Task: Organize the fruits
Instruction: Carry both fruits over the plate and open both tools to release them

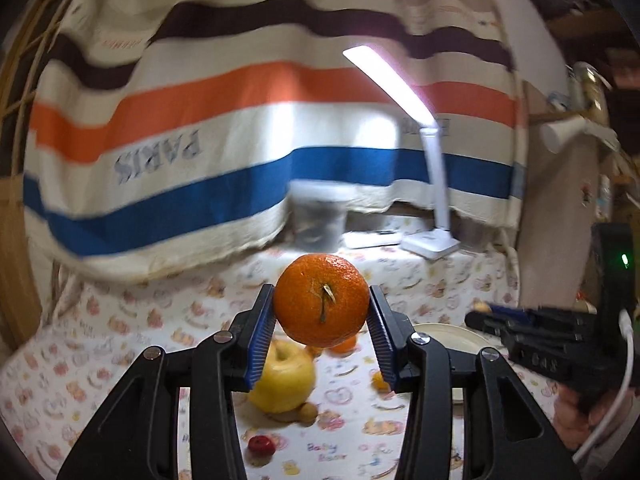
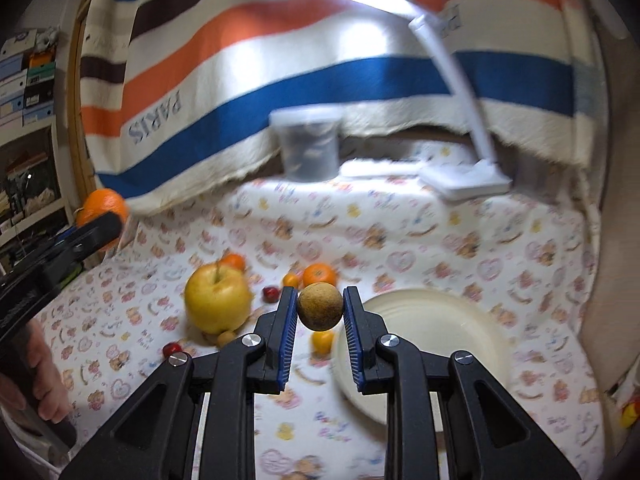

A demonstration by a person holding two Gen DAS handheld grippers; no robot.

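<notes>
Left gripper point(image 1: 321, 314) is clamping an orange point(image 1: 321, 300) between both pads, held above the cloth w/ a yellow apple point(image 1: 284, 378) below it; plate point(image 1: 444, 334) is lying to its right.

Right gripper point(image 2: 320, 312) is pinching a small brown round fruit point(image 2: 320, 306), maybe a longan, blur hides detail. Plate point(image 2: 432, 348) is sitting just right of and below these jaws, so right hand is nearer. Only this view is showing the plate whole and bare.

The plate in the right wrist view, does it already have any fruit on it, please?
No, the plate shows bare, and the apple and small fruits lie on the cloth beside it.
</notes>
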